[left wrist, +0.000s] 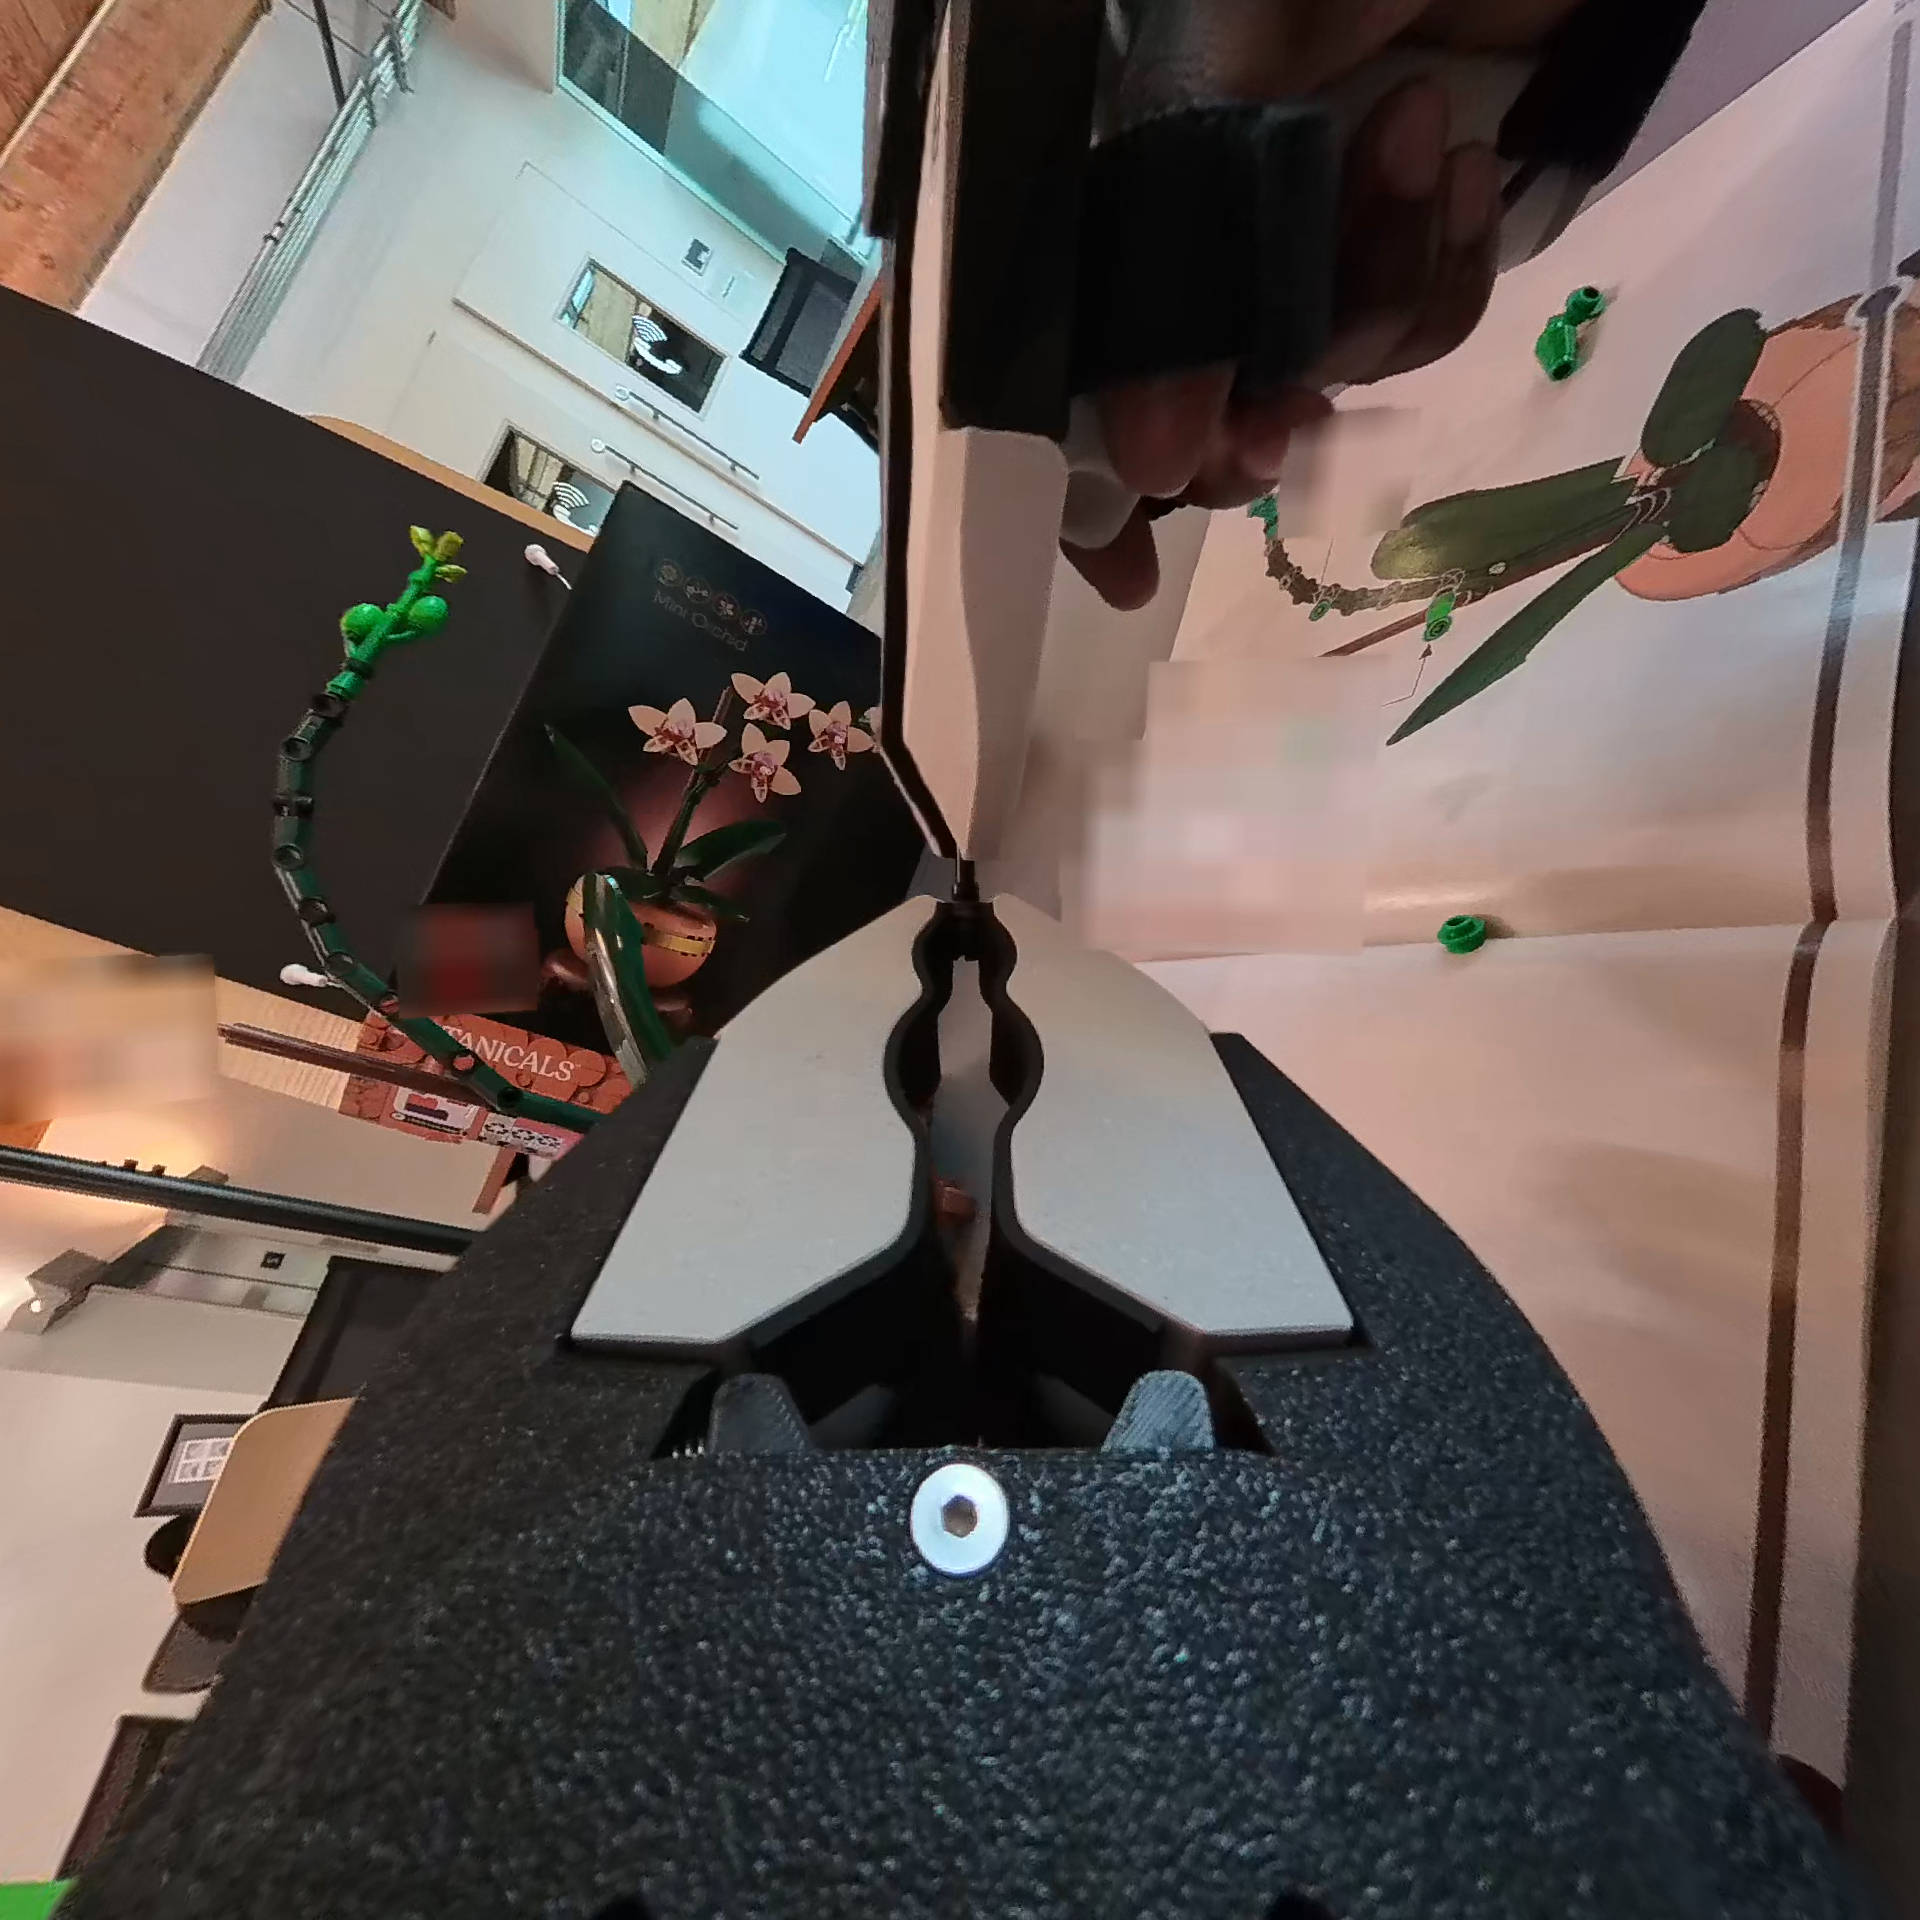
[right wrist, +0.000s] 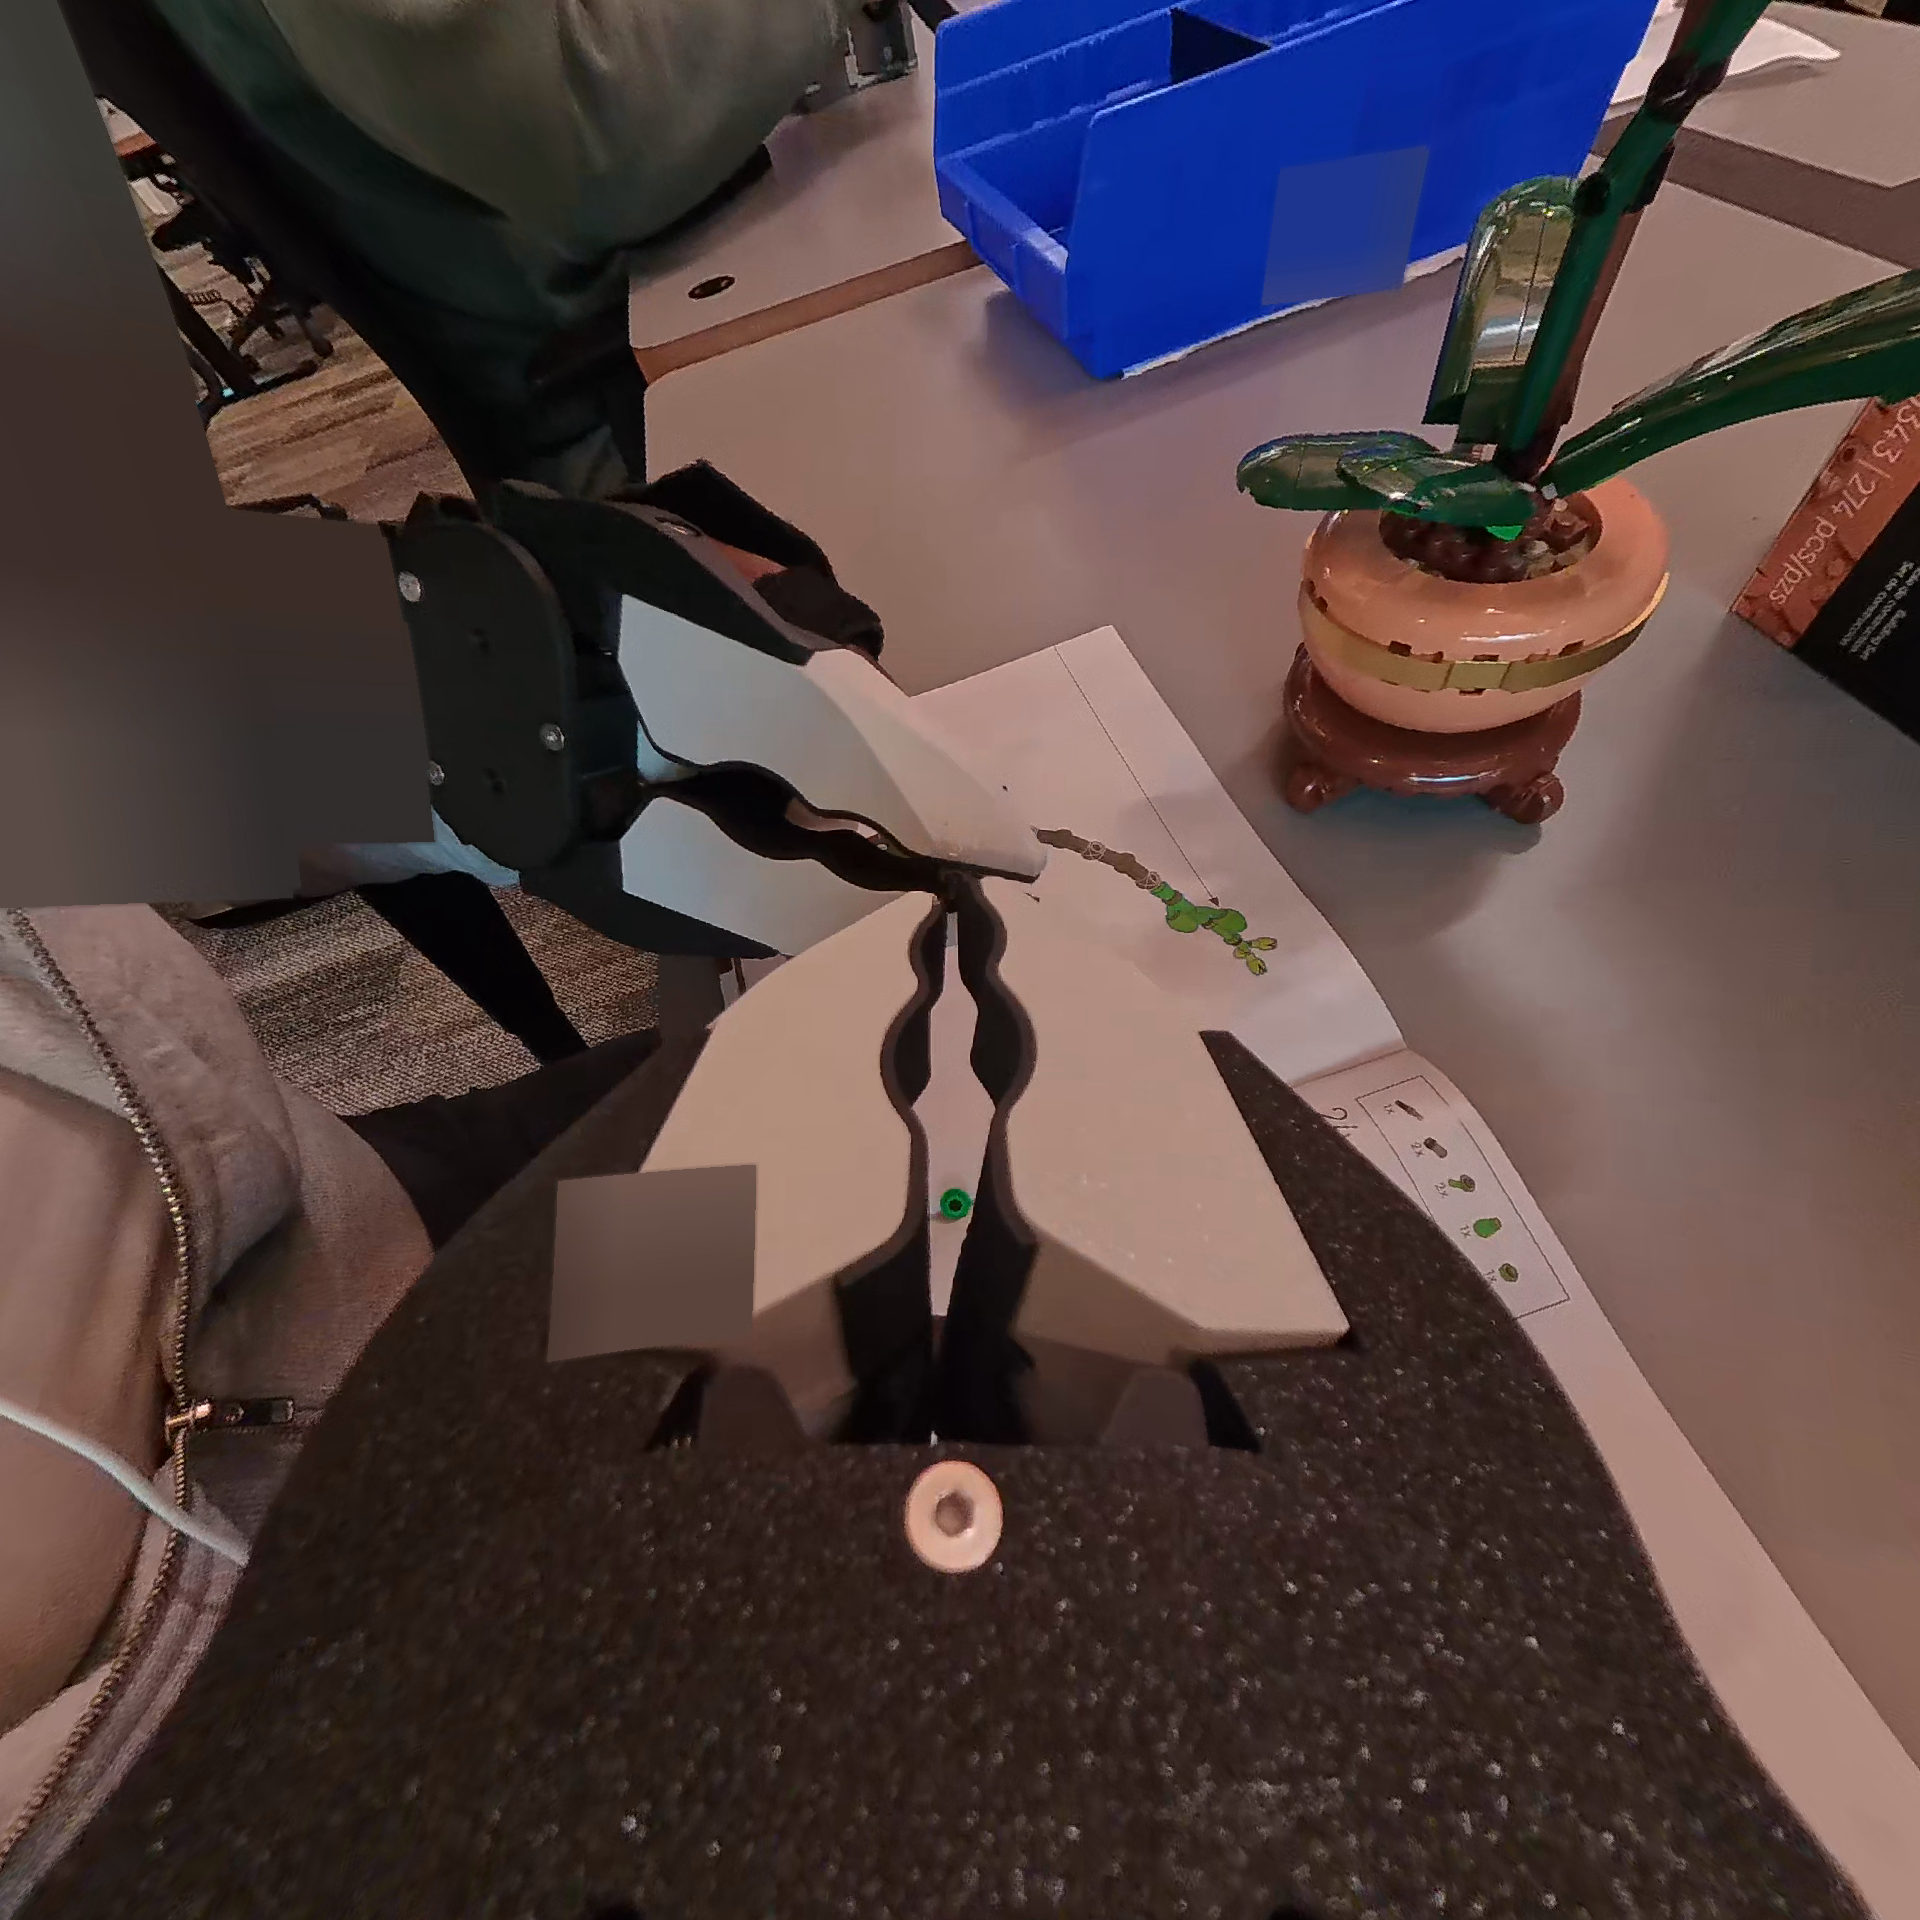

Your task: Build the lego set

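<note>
The small dark pin pinched between the two tool tips is largely hidden by the fingers; its colour and exact shape are hard to make out. The left tool is nearly closed on one end of the pin. The right tool is closed on the other end. The tips meet at an angle above the open instruction booklet. In the left wrist view the pin's long axis runs straight ahead from the left tool's tips into the right tool's tips. A loose green stud lies on the booklet below the right tool. The brick-built plant pot stands on the worktop ahead and right of it.
</note>
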`<move>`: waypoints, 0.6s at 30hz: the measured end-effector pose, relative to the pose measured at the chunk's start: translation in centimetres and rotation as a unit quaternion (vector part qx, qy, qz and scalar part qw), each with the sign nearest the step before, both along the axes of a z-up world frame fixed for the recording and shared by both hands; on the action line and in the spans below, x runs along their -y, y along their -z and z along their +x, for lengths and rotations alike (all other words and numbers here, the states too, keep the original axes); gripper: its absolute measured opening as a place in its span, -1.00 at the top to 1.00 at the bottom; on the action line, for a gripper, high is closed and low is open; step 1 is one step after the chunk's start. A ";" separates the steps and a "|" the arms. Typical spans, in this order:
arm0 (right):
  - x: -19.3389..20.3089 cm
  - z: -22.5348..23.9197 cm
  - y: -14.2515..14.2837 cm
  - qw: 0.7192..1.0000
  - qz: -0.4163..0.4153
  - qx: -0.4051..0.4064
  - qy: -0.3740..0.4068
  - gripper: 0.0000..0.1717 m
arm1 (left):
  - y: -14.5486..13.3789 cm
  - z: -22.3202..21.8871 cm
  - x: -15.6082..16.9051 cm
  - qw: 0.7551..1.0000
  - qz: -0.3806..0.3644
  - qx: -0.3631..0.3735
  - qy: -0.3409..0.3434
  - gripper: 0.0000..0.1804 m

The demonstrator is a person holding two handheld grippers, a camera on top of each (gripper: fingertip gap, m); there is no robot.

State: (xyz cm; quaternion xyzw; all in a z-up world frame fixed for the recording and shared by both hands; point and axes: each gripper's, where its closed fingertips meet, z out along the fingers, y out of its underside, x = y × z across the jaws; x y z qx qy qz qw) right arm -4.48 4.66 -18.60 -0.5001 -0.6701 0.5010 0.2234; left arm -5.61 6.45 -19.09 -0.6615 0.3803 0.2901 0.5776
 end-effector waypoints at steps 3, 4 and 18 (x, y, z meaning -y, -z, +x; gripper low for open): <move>0.0 0.0 0.2 1.000 0.006 0.004 0.002 0.98 | 0.2 0.0 0.0 1.000 -0.012 0.004 0.003 0.97; 0.0 0.0 0.3 1.000 0.009 0.005 0.003 0.98 | 0.3 0.0 0.1 1.000 -0.014 0.003 0.004 0.97; -3.7 0.4 -3.5 0.993 0.054 -0.085 0.059 0.57 | 1.4 -0.7 0.1 0.965 -0.098 0.240 0.022 0.96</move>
